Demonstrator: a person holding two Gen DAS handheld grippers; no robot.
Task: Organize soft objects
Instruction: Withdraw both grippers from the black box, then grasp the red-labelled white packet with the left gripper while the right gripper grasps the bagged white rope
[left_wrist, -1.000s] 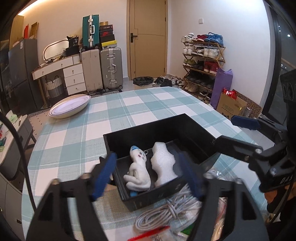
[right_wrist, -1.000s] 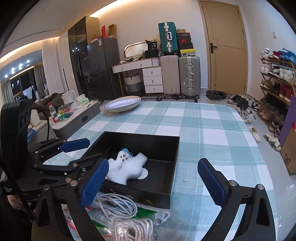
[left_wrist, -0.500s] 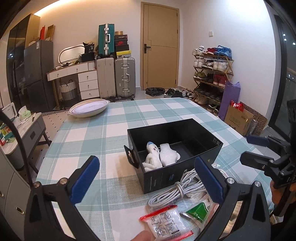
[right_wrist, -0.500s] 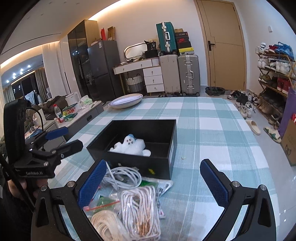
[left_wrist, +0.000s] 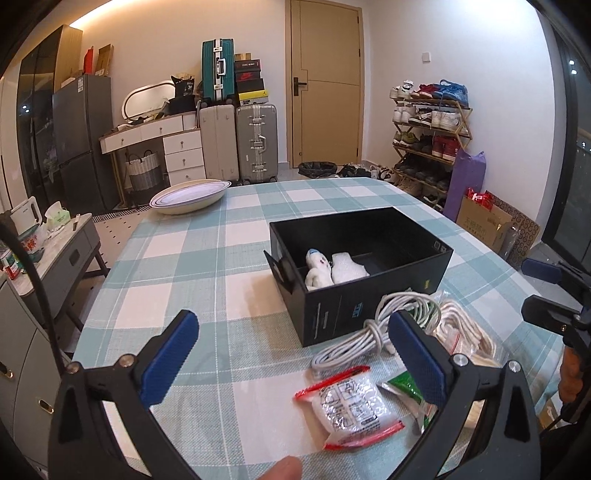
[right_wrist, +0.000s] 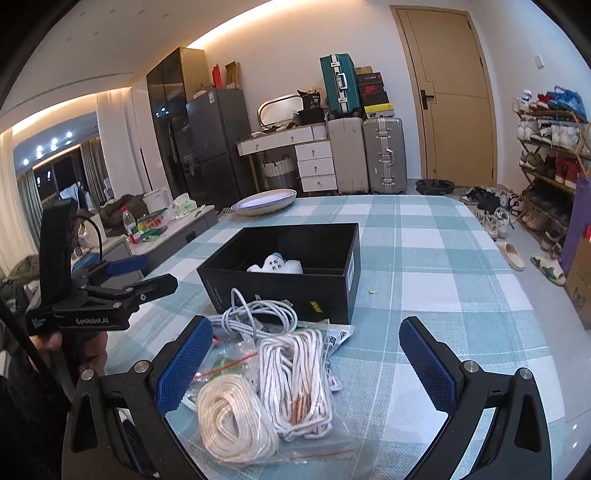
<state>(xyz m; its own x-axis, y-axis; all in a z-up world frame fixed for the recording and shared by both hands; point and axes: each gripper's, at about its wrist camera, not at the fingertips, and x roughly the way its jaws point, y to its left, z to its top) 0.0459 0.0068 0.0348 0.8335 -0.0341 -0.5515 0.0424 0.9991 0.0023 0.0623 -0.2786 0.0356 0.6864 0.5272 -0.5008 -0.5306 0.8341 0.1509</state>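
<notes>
Both wrist views face, share black box (left_wrist: 373, 295).

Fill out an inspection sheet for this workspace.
Surface: checked tablecloth, mostly bare.
Job's things: white plush toy in black box.
Clutter: rope bundles, red-edged packet, green packet, dish.
Grippers: left gripper and right gripper, jaws open, nothing between.
Cables: white cable coiled beside the box.
Surroundings: suitcases, shoe rack, door.
</notes>
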